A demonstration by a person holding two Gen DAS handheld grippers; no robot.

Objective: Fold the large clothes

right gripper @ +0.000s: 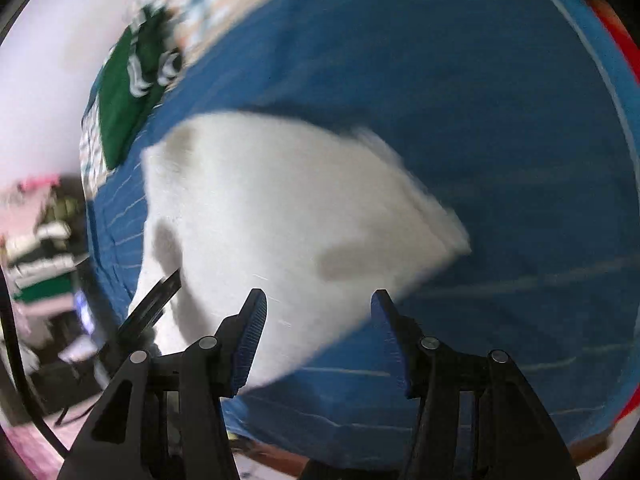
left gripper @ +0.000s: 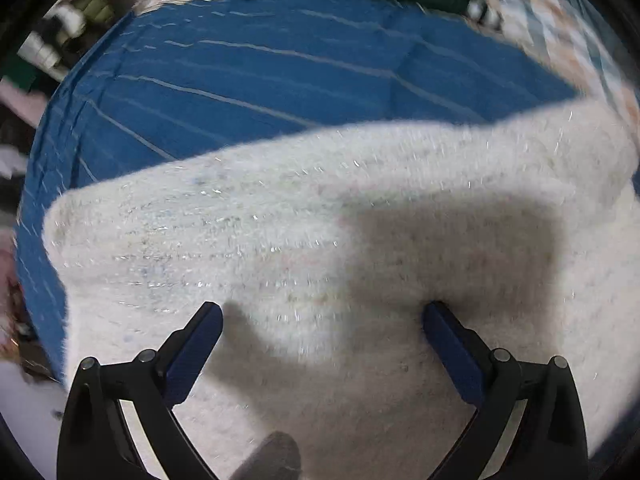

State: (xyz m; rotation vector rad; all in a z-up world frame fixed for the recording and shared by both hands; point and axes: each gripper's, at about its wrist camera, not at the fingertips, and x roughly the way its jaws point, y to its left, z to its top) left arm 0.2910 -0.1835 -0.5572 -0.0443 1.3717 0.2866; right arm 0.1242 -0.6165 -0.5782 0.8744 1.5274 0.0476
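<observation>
Two grippers hanging open over the bed right now — left gripper [left gripper: 322, 316] spread wide, right gripper [right gripper: 318, 304] spread too, neither one pinching anything. Looking at a fuzzy white sweater [left gripper: 304, 248] lying on the blue striped sheet [left gripper: 240, 72], seemingly already doubled over. Sitting directly under the left fingers, long axis running side to side across that view. Lying ahead and a bit left of the right fingers [right gripper: 252, 332] — so probably reaching with the left first. Ignoring the green garment [right gripper: 124, 96] further back.

Both hand-held grippers [left gripper: 322, 320] [right gripper: 318, 306] agape, empty.
</observation>
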